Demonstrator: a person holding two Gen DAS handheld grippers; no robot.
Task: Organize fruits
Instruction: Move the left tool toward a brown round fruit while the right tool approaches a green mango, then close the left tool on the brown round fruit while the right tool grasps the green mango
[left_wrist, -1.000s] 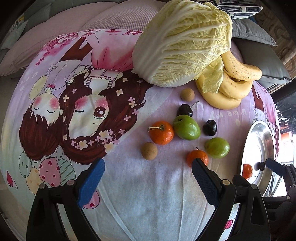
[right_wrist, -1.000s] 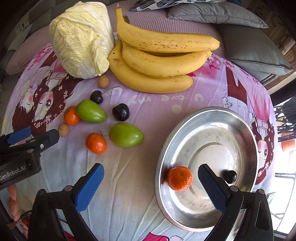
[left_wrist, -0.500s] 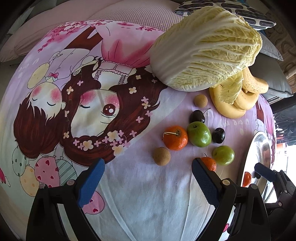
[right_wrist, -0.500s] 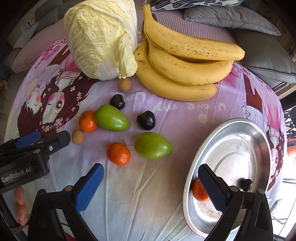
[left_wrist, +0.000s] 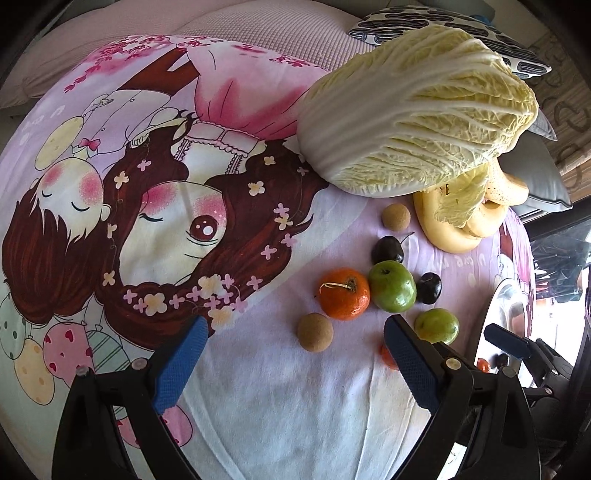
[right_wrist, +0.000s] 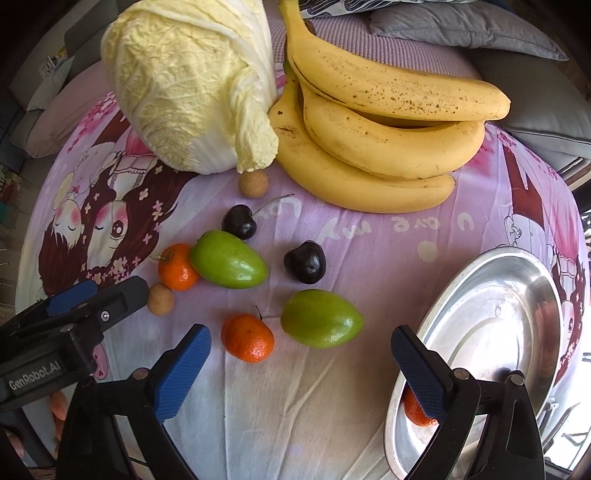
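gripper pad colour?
Blue, on black fingers. Clearest in the right wrist view: right gripper pads, nothing between them.

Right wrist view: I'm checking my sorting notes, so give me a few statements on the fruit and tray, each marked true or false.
1. A tangerine lies in the tray. True.
2. The bananas are in the tray. False: they lie on the cloth beside the cabbage.
3. Two green fruits lie on the cloth. True.
4. The right gripper holds a cherry. False: nothing is between its fingers, which are closing.
5. Both dark cherries on the cloth sit outside the tray. True.
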